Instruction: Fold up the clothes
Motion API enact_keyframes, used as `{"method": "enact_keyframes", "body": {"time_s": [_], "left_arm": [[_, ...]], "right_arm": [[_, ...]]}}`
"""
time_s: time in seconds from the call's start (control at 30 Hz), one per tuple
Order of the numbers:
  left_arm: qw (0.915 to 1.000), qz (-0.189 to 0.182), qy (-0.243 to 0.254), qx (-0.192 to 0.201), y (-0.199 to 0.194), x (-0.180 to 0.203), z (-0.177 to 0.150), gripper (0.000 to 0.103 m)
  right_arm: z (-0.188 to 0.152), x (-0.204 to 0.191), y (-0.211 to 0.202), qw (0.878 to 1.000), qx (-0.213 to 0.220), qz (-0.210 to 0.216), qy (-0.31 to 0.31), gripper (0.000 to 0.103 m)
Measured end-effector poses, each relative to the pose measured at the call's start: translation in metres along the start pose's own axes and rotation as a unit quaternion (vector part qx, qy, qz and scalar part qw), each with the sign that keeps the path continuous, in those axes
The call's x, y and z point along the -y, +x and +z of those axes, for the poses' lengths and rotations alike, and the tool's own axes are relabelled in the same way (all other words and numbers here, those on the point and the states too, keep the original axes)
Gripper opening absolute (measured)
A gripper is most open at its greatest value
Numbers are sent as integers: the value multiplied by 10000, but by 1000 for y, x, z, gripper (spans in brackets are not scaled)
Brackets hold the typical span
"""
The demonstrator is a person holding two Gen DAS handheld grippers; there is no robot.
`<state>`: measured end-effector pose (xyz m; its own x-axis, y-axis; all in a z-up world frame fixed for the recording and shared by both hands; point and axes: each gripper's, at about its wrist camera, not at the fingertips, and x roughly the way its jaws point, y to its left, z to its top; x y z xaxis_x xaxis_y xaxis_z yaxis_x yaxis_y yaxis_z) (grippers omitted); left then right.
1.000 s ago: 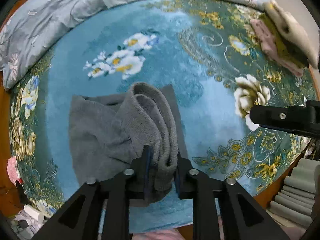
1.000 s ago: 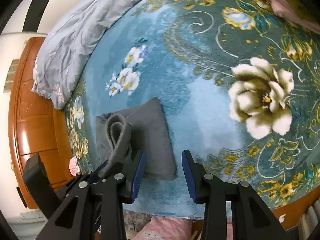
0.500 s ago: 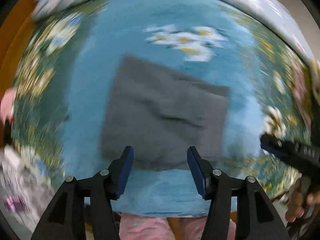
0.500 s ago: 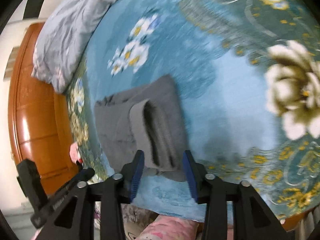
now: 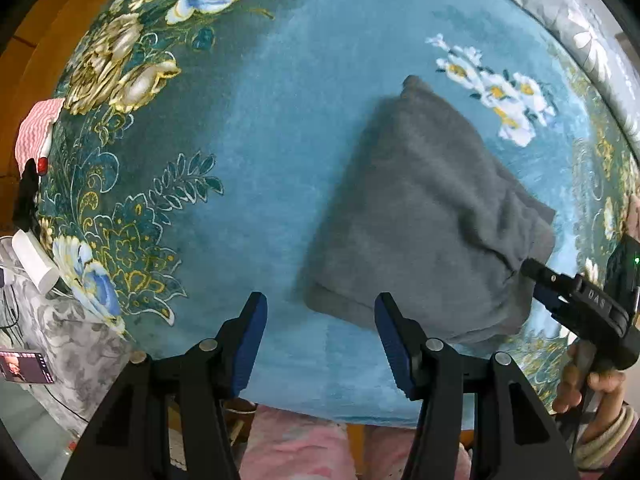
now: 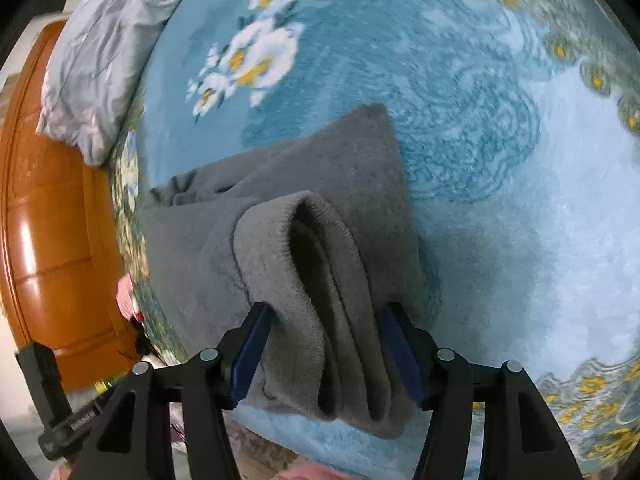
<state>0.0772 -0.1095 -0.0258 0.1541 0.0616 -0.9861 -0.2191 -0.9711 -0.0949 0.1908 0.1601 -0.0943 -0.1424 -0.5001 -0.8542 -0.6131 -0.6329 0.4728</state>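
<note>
Since a second ago the left gripper point(image 5: 320, 330) has let go of the grey garment point(image 5: 432, 220) it was pinching and swung off to one side. Its jaws have opened and now stand well apart with nothing between them, over bare blue blanket point(image 5: 256, 128) just beside the garment's near edge. Left gripper points straight down at the bed.

Garment lies folded into a rough rectangle on the blue floral blanket, near the cluster of white flowers point(image 5: 496, 88) printed on it.

Right gripper point(image 6: 326, 354) has dropped closer to the garment. Its jaws have just been opening; a thick rolled fold of grey fabric point(image 6: 320, 280) sits between the blue pads point(image 6: 250, 354). Fabric fills the gap and touches both pads, but whether they press on it I cannot tell.

In the left wrist view the right gripper point(image 5: 538, 284) shows at the garment's far corner, with the person's hand point(image 5: 592, 388) on its handle.

Grey quilt point(image 6: 108, 52) is bunched at the blanket's far edge, beside the orange wooden bed frame point(image 6: 52, 248).
</note>
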Motion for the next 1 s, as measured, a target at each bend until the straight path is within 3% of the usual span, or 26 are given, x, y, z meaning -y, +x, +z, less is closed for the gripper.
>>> {"method": "enact_keyframes", "body": {"time_s": [0.1, 0.23, 0.3, 0.43, 0.47, 0.63, 0.83, 0.9, 1.0], "left_arm": [[10000, -35, 11, -93, 6, -3, 6, 57], [9998, -22, 80, -202, 13, -4, 10, 57], [9996, -12, 109, -255, 16, -4, 10, 57], [9994, 3, 146, -326, 17, -4, 9, 57], [9993, 13, 161, -328, 17, -3, 9, 57], [9991, 26, 216, -377, 20, 0, 7, 57], [9989, -78, 253, -391, 22, 9, 2, 57], [9987, -98, 319, -373, 22, 13, 0, 57], [9985, -103, 382, -385, 25, 18, -3, 57]], "right_arm": [[-3, -2, 3, 9999, 20, 88, -51, 68], [-7, -10, 0, 9981, -124, 513, -331, 69], [-7, -8, 2, 9982, -132, 414, -417, 69], [-4, 4, 9, 9987, -138, 492, -36, 64], [-4, 5, 9, 9984, -110, 544, 63, 62], [-11, -8, 3, 9974, -13, 716, 67, 20], [-23, -20, -39, 9886, 630, 1363, -96, 15], [-22, -11, -48, 9881, 768, 1332, 4, 15], [-17, 14, -28, 9932, 547, 959, 373, 15]]}}
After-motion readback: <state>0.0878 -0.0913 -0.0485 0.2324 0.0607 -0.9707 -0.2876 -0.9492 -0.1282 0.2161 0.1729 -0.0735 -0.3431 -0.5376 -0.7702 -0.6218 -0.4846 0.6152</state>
